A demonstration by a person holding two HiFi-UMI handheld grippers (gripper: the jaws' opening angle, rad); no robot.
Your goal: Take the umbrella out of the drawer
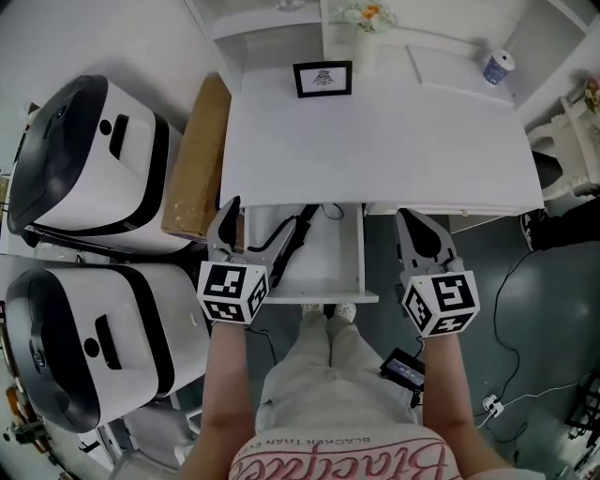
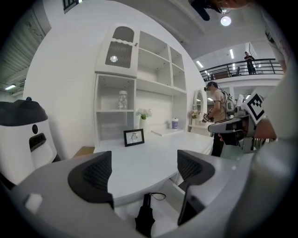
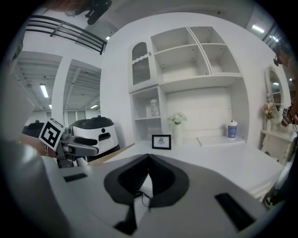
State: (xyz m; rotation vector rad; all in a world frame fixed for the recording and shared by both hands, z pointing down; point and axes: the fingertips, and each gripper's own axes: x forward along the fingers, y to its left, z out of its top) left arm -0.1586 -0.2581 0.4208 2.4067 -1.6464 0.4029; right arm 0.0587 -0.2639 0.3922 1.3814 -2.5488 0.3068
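A black folded umbrella [image 1: 298, 232] lies in the open white drawer [image 1: 349, 255] under the desk, with its strap loop at the far end. My left gripper [image 1: 251, 236] hangs over the drawer's left part with its jaws wide open. In the left gripper view the umbrella [image 2: 145, 217] lies below and between the open pads [image 2: 95, 173], apart from both. My right gripper [image 1: 425, 232] is held to the right of the drawer, off the desk's front edge. Its jaws are shut with nothing in them [image 3: 149, 159].
On the white desk [image 1: 394, 141] stand a framed picture [image 1: 322, 79], a vase of flowers [image 1: 364, 28] and a cup [image 1: 499, 67]. Two white-and-black machines [image 1: 94, 159] and a cardboard box [image 1: 199, 155] stand at the left. Cables and a black device [image 1: 403, 367] lie on the floor.
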